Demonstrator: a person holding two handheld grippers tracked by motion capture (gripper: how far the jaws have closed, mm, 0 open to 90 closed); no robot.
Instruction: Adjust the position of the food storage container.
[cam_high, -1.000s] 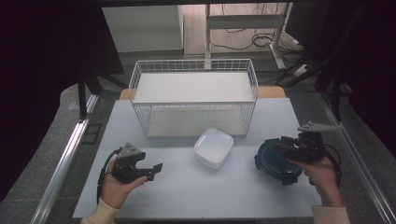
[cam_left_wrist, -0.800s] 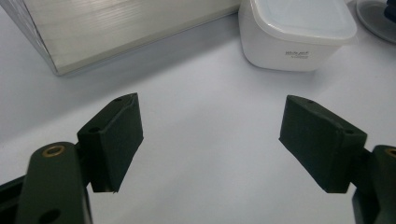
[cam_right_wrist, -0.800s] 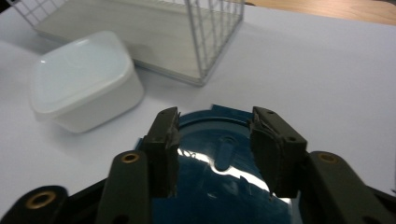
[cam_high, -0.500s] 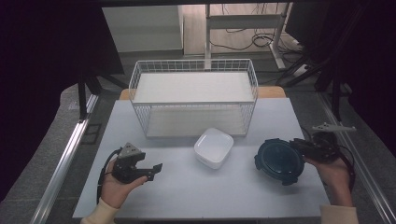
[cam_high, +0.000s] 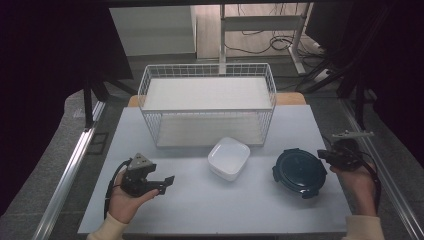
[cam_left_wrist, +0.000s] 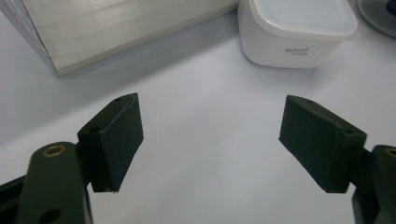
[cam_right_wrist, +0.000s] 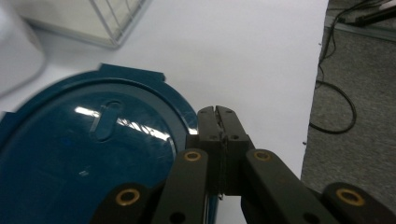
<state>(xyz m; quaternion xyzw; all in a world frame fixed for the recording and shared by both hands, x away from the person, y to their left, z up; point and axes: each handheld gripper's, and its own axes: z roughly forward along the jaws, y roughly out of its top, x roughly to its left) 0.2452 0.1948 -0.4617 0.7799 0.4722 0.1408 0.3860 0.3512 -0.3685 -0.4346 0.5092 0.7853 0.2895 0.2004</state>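
Observation:
A round dark-blue lidded container (cam_high: 299, 172) (cam_right_wrist: 93, 154) lies on the white table at the right. My right gripper (cam_high: 323, 154) (cam_right_wrist: 217, 112) is at the container's right rim, its jaws pressed together with nothing seen between them. A white square container (cam_high: 229, 157) (cam_left_wrist: 296, 32) with a clear lid stands mid-table. My left gripper (cam_high: 167, 183) (cam_left_wrist: 210, 140) is held low over the table's front left, open and empty, and points toward the white container.
A white wire basket (cam_high: 207, 105) (cam_left_wrist: 116, 28) (cam_right_wrist: 121, 18) stands at the back middle of the table (cam_high: 200, 210). The table's right edge runs just beside my right hand, with floor and cables (cam_right_wrist: 341, 112) beyond it.
My right gripper has drawn back to the right, from over the blue container to its right rim. The container and my left gripper have stayed put.

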